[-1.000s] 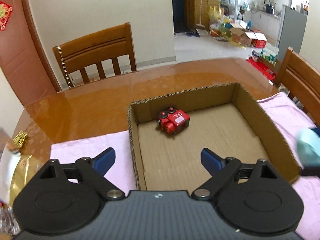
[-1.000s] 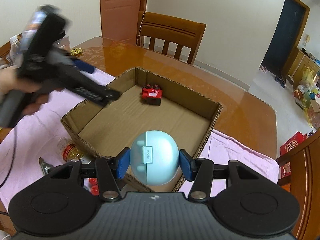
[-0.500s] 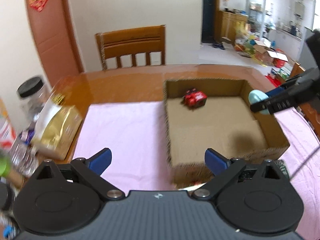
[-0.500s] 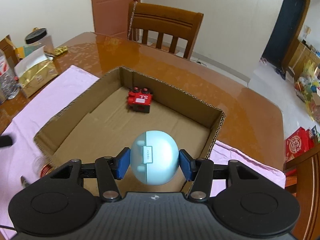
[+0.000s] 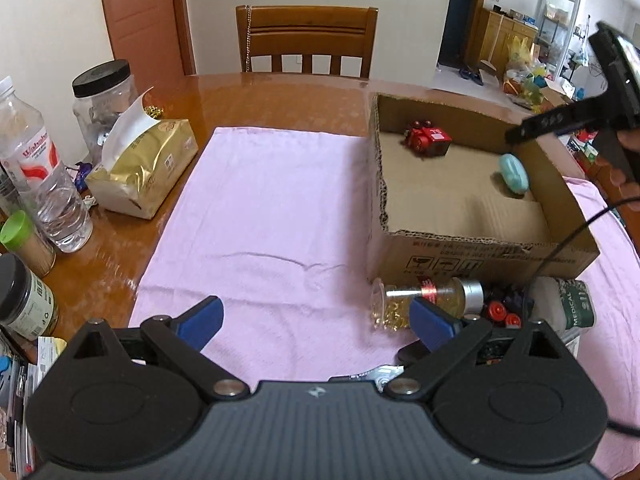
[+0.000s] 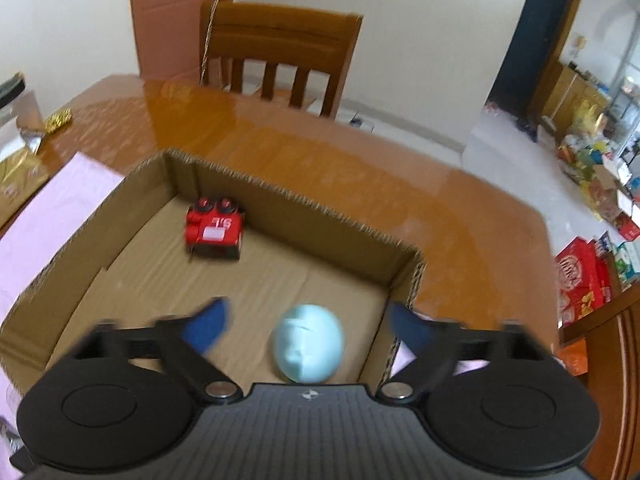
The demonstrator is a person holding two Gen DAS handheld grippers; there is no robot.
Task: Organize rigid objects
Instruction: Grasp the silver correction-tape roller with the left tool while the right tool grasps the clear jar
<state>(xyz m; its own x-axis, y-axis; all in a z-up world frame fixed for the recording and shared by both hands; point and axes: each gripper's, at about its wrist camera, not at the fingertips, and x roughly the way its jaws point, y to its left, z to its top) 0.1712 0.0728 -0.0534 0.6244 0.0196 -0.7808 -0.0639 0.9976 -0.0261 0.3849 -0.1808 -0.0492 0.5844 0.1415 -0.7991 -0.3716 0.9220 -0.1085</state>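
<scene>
An open cardboard box (image 5: 472,240) (image 6: 304,204) stands on a pink cloth (image 5: 256,216). Inside, a red toy vehicle (image 5: 428,142) (image 6: 214,232) rests near the far wall. A pale blue round case (image 6: 308,344) (image 5: 514,174) lies loose at the box's near right corner. My right gripper (image 6: 306,328) hovers over it, its jaws opening, the blue fingers (image 6: 206,326) wide apart and off the case. My left gripper (image 5: 316,320) is open over the cloth, nothing between its fingers. A clear bottle of yellow capsules (image 5: 424,300) lies in front of the box.
A gold tissue pack (image 5: 144,168), a water bottle (image 5: 44,176) and jars (image 5: 104,100) crowd the table's left side. Small red-capped items (image 5: 504,314) and a medical pack (image 5: 568,306) lie by the box's front. A wooden chair (image 5: 306,40) stands behind the table.
The right gripper sank into the box and opened, dropping the blue case onto the box floor. The left gripper swung left, away from the box, over the pink cloth.
</scene>
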